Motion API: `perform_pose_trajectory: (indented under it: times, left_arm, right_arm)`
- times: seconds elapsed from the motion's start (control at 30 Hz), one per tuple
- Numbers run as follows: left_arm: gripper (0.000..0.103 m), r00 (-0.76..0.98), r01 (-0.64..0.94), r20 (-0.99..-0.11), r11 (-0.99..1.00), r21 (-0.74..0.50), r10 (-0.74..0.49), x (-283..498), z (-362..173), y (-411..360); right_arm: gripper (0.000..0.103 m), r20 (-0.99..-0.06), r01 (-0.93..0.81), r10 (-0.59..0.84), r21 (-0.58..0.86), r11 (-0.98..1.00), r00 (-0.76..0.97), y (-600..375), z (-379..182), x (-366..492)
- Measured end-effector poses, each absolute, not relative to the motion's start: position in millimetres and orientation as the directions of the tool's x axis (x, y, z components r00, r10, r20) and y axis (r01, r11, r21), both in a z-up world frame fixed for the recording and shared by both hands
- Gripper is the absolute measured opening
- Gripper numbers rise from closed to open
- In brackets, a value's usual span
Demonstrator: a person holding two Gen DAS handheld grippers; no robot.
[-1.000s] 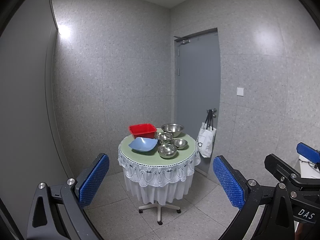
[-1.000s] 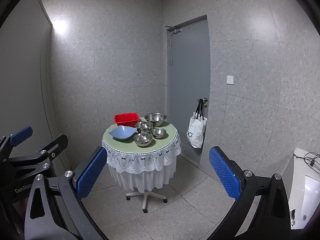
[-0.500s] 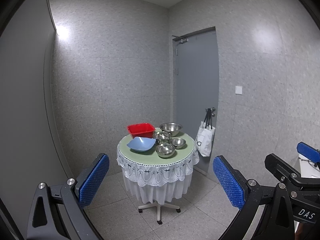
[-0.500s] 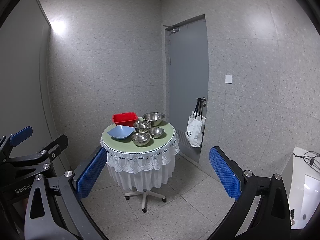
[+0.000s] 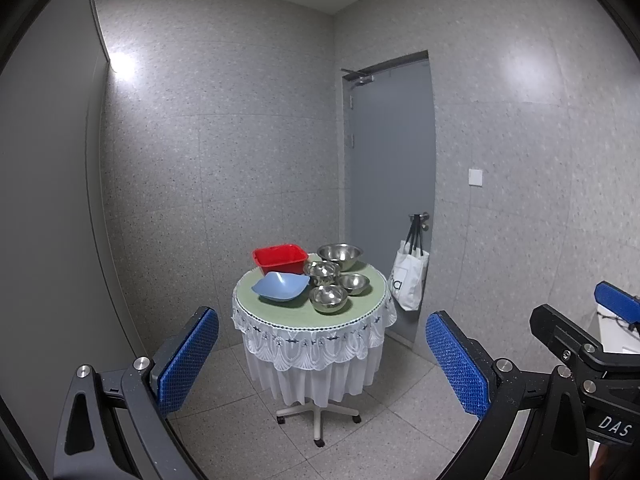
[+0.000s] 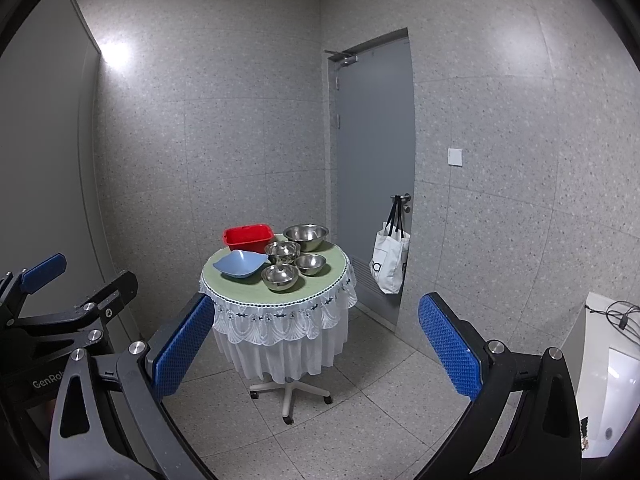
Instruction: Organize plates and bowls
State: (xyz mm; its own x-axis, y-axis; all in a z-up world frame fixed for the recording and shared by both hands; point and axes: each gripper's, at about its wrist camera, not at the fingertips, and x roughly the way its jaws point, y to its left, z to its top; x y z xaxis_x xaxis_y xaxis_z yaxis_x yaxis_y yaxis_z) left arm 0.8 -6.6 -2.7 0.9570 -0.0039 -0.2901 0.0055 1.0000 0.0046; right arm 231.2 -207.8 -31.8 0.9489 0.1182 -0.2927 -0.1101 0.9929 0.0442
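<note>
Left wrist view shows "DAS" printed in white on the body of my right gripper [image 5: 616,304], at the lower right edge; in the right wrist view, my left gripper [image 6: 40,270] carries "GenRo", cut off by my own finger. The white tote bag [image 6: 390,262] hanging from the door handle has dark lettering I cannot read.

I hold both grippers level, side by side, pointing across the floor at the round table [image 5: 360,312], well short of it. My left gripper's blue pads [image 5: 188,360] stand wide apart, empty; the right ones likewise.

On the table sit a red tub [image 5: 280,258], a blue square bowl [image 5: 280,286] and four steel bowls [image 5: 328,298], clustered close.

Compared with a second ago, the table sits slightly higher in both views.
</note>
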Motion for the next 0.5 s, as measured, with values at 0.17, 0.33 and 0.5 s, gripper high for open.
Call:
perform_pose_trajectory:
  times: [0.17,0.33,0.5]
  left_arm:
    - [0.103,0.956,0.009,-0.294,1.0,0.011,-0.006,3.0,-3.8,-6.3]
    - [0.102,0.955,0.008,-0.297,1.0,0.011,-0.004,4.0,-3.6,-6.4]
    - [0.103,0.953,0.008,-0.301,1.0,0.015,-0.003,4.8,-1.7,-8.2]
  right_arm:
    - [0.103,-0.292,-0.106,0.117,0.051,0.993,0.949,-210.1,-31.6,231.3]
    - [0.103,-0.296,-0.106,0.117,0.053,0.993,0.948,-209.5,-31.5,232.1]
    - [0.103,-0.299,-0.106,0.119,0.057,0.993,0.947,-210.6,-32.2,233.8]
